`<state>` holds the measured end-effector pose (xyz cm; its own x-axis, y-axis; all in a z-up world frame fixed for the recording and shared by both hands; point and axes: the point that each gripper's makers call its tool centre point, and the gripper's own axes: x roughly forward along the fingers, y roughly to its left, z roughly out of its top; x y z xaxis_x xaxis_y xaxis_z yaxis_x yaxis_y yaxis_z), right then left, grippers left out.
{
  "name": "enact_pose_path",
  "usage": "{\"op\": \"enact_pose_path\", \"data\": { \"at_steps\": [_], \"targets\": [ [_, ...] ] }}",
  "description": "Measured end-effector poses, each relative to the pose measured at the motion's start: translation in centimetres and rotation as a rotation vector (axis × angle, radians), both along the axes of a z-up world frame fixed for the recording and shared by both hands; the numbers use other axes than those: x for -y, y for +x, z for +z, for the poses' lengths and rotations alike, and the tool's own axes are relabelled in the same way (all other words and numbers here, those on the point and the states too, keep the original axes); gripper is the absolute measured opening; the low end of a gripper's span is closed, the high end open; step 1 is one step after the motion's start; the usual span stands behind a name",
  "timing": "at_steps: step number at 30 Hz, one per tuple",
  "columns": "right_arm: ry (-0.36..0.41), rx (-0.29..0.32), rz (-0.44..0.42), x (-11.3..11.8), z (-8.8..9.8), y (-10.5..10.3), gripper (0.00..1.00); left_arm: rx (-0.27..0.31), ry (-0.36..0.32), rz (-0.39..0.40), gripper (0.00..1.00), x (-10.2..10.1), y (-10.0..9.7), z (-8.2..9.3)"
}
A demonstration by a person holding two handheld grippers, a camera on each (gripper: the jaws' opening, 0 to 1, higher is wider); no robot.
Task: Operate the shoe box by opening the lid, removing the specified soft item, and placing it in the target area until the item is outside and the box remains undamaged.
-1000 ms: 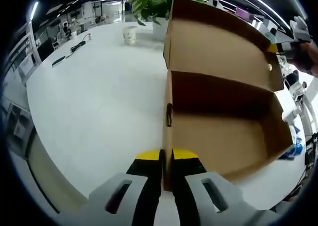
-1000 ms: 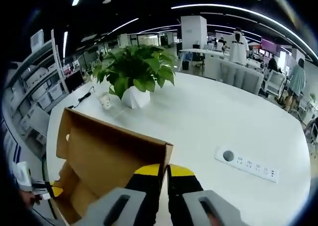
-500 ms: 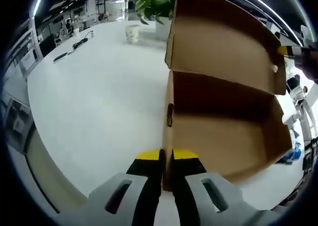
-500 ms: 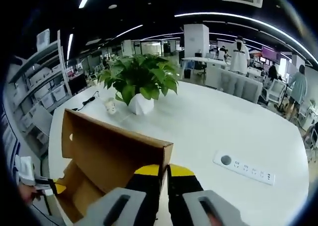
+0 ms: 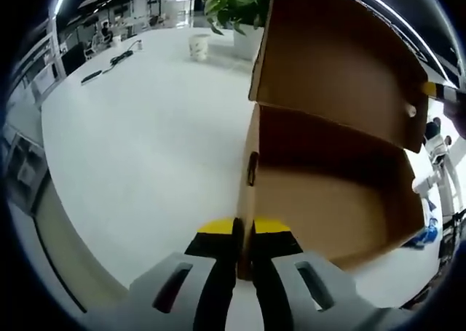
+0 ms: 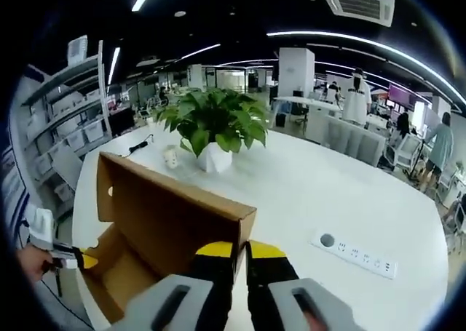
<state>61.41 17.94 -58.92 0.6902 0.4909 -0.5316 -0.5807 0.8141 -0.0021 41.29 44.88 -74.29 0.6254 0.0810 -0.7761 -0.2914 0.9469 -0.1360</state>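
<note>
White counter [image 5: 138, 142] spreading left in the left gripper view; left gripper [image 5: 243, 233] at bottom centre, pinched shut on the near wall of the shoe box [image 5: 328, 200], interior open to the right, seemingly empty.

Right gripper view: right gripper [image 6: 240, 251] clamped on the raised lid [image 6: 175, 214] edge; potted plant [image 6: 211, 127] behind.
</note>
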Motion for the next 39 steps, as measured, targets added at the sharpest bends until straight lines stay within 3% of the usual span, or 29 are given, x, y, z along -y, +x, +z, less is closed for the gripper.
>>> {"op": "enact_pose_path", "data": {
  "at_steps": [2, 7, 22, 39],
  "targets": [
    [0.015, 0.037, 0.025, -0.3, 0.5, -0.6, 0.0, -0.001, -0.002, 0.003, 0.05, 0.0, 0.0, 0.0],
    [-0.008, 0.058, 0.031, 0.1, 0.6, -1.8, 0.0, 0.001, -0.01, 0.015, 0.05, 0.1, -0.1, 0.0],
    [0.001, 0.081, -0.011, 0.5, 0.9, -5.0, 0.0, 0.01, -0.027, 0.021, 0.05, 0.0, -0.1, 0.0],
    [0.029, 0.131, -0.033, 1.3, 0.2, -8.5, 0.0, 0.051, -0.107, 0.037, 0.07, -0.1, -0.1, 0.0]
  ]
}}
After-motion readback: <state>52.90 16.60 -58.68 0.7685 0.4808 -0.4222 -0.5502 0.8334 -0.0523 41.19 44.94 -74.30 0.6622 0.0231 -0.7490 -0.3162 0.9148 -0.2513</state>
